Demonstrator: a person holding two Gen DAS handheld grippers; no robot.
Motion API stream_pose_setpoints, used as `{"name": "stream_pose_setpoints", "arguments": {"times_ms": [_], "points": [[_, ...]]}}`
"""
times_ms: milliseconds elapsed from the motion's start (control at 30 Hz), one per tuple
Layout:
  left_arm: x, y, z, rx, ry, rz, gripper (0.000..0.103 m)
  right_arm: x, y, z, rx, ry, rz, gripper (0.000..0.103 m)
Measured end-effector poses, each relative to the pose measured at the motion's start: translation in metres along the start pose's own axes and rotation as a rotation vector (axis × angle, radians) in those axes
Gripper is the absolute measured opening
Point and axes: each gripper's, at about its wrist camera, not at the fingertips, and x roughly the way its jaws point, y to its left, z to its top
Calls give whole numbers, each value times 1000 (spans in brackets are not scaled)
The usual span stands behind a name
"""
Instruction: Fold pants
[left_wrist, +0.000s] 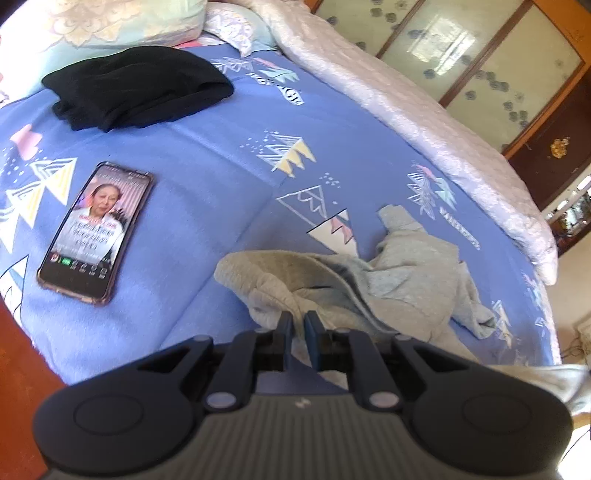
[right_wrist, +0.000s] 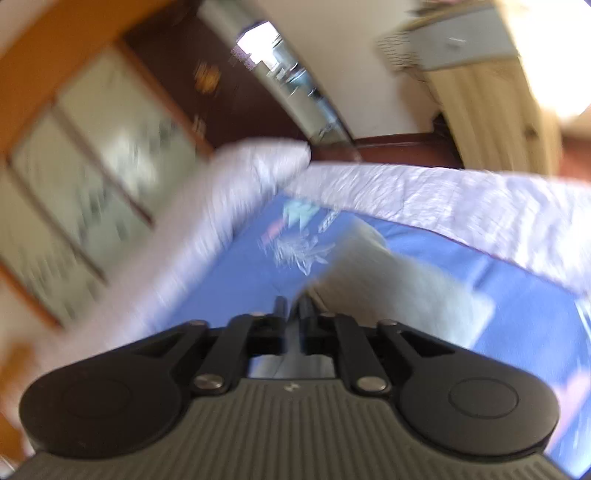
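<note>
The grey pants (left_wrist: 388, 280) lie crumpled on the near right part of the blue patterned bedsheet (left_wrist: 207, 177), one leg trailing toward the right edge of the bed. The left gripper (left_wrist: 299, 325) sits at the near edge of the heap, its fingers drawn close with only a narrow gap; grey cloth appears between them, so it seems to be pinching a fold of the pants.

A phone (left_wrist: 94, 232) with a lit screen lies face up on the sheet to the left, well apart from the pants. A folded black garment (left_wrist: 136, 86) rests at the far left, near the pillows (left_wrist: 110, 22). A pale quilt (left_wrist: 424, 122) runs along the far right side of the bed.

The right wrist view is heavily blurred. The right gripper (right_wrist: 291, 310) has its fingers close together, and a grey strip of the pants (right_wrist: 391, 288) extends from them; a grip is probable, not certain.
</note>
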Motion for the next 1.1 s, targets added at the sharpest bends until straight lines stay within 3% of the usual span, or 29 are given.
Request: {"name": "stream_pose_setpoints", "arguments": {"times_ms": [33, 100, 200, 333, 467, 567, 633, 667, 733, 833, 900, 967, 1033, 1100], "points": [[1, -1, -3, -5, 3, -3, 9, 14, -1, -7, -26, 25, -52, 29], [1, -3, -7, -6, 12, -11, 9, 25, -16, -20, 14, 37, -101, 32], [4, -9, -14, 37, 21, 15, 9, 22, -53, -38, 122, 59, -47, 32], [13, -13, -15, 72, 60, 41, 9, 12, -97, -73, 152, 128, -73, 32], [12, -18, -18, 83, 53, 46, 9, 9, -115, -105, 202, 171, -67, 33], [11, -23, -21, 99, 51, 51, 9, 16, -109, -110, 232, 188, -48, 33], [12, -25, -23, 112, 48, 61, 9, 23, -97, -109, 200, 196, -31, 24], [12, -26, -25, 117, 45, 67, 9, 23, -90, -108, 166, 200, -50, 5], [15, -25, -27, 121, 42, 86, 9, 12, -82, -106, 108, 150, -125, 5], [21, -20, -32, 121, 72, 86, 11, -29, -86, -95, 86, -36, -218, 5], [25, -19, -38, 144, 107, 90, 20, -49, -97, -92, 70, -101, -303, 6], [20, -17, -41, 202, 115, 95, 24, -60, -108, -92, 52, -107, -370, 15], [5, -14, -43, 267, 68, 87, 27, -74, -117, -90, 39, -120, -393, 31], [-13, -13, -45, 315, 17, 85, 32, -94, -122, -88, 53, -173, -393, 34]]}}
